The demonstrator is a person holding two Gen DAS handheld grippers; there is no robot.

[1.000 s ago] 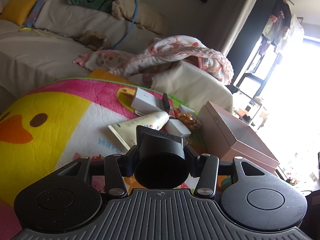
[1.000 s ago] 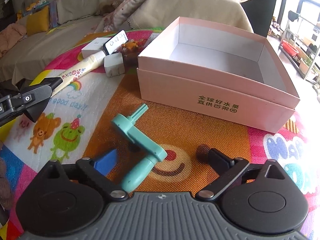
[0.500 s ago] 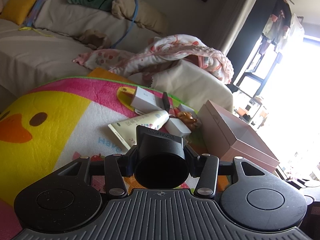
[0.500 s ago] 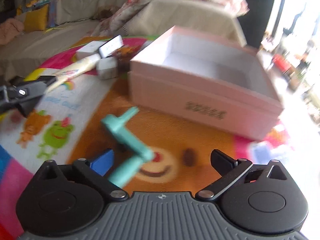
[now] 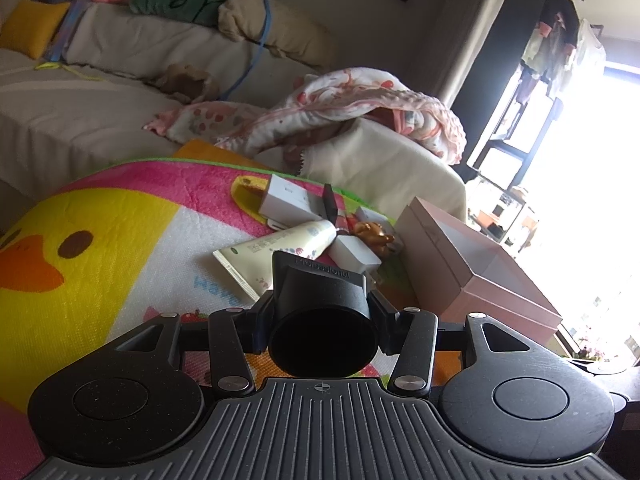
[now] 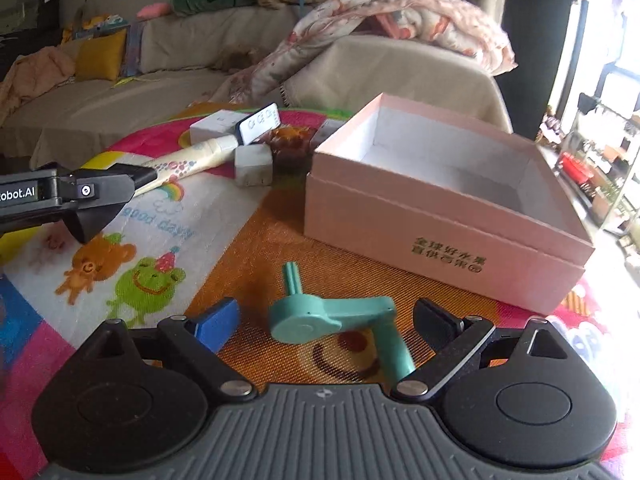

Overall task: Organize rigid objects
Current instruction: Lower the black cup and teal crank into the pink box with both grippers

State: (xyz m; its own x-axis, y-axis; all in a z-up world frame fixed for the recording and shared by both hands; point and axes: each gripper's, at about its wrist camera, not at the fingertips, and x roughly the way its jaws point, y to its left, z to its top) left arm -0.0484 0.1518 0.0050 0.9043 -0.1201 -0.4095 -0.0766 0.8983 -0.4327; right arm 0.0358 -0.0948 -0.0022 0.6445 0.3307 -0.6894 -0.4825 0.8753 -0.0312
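Note:
My left gripper (image 5: 322,300) is shut on a black cylindrical lens hood (image 5: 320,312) and holds it above the play mat; the gripper also shows from the side in the right wrist view (image 6: 80,196). My right gripper (image 6: 326,320) is open, its jaws on either side of a teal crank-shaped tool (image 6: 340,320) lying on the mat. An open, empty pink box (image 6: 440,216) stands just beyond it; it also shows in the left wrist view (image 5: 472,264).
A pile lies behind on the colourful mat (image 6: 248,240): a cream tube (image 5: 276,248), white boxes (image 5: 284,200), a white cube (image 6: 253,164), a phone (image 6: 260,122) and a brown bear figure (image 5: 372,236). A sofa with a blanket (image 5: 352,108) stands beyond.
My right gripper has swung and moved so the teal tool now lies between its open jaws. My left gripper has stayed still with the lens hood.

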